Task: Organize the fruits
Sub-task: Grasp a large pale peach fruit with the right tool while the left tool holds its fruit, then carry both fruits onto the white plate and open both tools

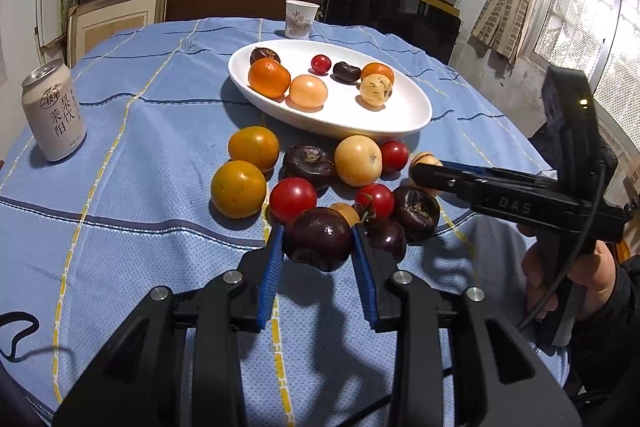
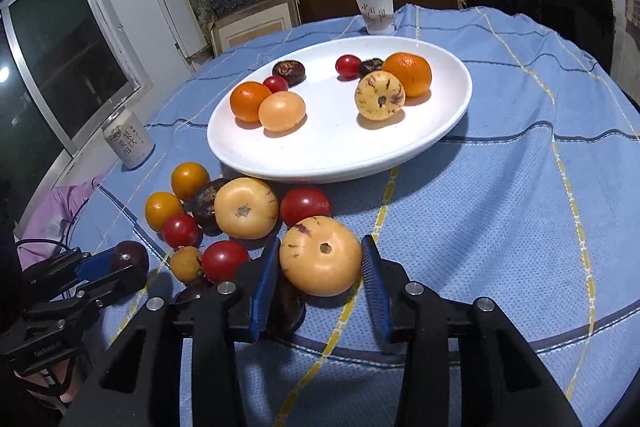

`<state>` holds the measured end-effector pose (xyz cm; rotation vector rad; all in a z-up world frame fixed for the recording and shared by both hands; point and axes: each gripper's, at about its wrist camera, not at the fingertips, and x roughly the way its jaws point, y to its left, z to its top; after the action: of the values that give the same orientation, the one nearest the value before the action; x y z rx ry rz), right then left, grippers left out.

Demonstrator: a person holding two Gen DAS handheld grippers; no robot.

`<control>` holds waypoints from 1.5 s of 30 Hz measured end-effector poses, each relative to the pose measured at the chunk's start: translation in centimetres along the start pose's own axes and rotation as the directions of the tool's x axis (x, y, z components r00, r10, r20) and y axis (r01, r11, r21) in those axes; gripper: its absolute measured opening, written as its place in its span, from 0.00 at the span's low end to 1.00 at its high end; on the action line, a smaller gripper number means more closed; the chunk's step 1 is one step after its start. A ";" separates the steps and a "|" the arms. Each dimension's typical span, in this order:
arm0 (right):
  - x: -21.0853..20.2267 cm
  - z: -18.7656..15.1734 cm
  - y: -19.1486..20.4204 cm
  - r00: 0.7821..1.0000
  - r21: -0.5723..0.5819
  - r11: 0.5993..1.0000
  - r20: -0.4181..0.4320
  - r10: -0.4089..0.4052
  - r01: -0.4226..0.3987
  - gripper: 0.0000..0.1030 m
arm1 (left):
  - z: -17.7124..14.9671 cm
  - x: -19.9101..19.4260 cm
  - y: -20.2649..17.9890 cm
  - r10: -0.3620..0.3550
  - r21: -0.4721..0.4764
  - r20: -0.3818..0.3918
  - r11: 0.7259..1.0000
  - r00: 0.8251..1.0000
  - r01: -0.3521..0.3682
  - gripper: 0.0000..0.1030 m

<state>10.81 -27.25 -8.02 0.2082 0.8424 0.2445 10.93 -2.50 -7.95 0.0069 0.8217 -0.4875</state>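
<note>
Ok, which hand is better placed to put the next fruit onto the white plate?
Left. The left gripper is clamped on a dark purple fruit, ready for the plate. The right gripper only brackets a pale yellow fruit on the cloth; its grip is unclear.

My left tongs (image 1: 318, 255): matte black moulded arms with triangular cut-outs, blue ribbed pads (image 1: 271, 269) on the inner faces, and round silver screws at the pivots. My right tongs (image 2: 320, 269) have the same build: black frame, blue ribbed pads, silver screw heads. Seen from the side, the right body carries pale "DAS" lettering, a small amber light and a thin black cable. My right hand (image 1: 576, 277) comes out of a dark sleeve.
</note>
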 end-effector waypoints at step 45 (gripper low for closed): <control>1.9 13.7 -0.2 0.982 -0.203 0.973 0.174 -0.076 0.112 0.40 | 17.6 11.3 0.1 0.027 0.010 -0.033 1.000 0.999 -0.027 0.32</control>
<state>22.47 -28.07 -0.54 -0.0124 0.6541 0.2231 29.81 -10.52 -3.87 0.0346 0.8507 -0.4664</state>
